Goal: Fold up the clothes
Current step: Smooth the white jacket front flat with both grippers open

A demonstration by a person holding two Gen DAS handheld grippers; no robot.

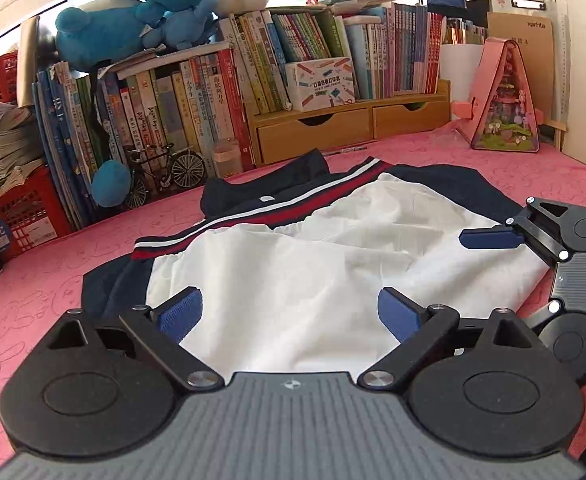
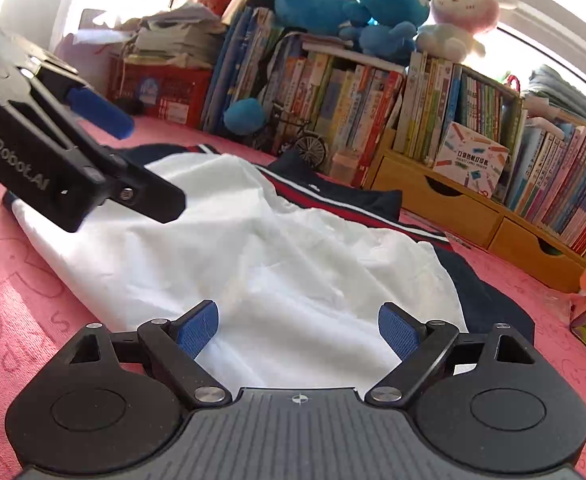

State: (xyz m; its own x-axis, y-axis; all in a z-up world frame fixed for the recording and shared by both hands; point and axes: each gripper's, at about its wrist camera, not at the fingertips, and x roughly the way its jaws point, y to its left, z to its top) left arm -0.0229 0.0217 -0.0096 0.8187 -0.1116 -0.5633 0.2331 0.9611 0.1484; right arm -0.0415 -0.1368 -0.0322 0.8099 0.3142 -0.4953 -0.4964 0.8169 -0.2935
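Both pairs of jaws stand wide apart and hold nothing: the left gripper (image 1: 289,314) and the right gripper (image 2: 298,330) each hover with blue pads spread over the near white edge of the garment.

Largest in view is the pink bedspread (image 1: 41,300), printed with faint rabbits, which carries everything. On it lies the garment (image 1: 293,256), a jacket of navy with a red and white stripe, its white lining turned up and rumpled; a navy part, perhaps a sleeve or collar, lies past the stripe. Whether it is spread out for a fold or already folded once, I cannot tell. Behind stands a row of books (image 1: 197,92) with blue plush toys (image 1: 133,8) on top, then a small model bicycle (image 1: 165,172).

To fold well from here, I judge each gripper should pinch one layer only at matching points on the hem, lift evenly so the cloth stays taut between them, and lay the edge square along the stripe. The loose lining may bunch or slip.
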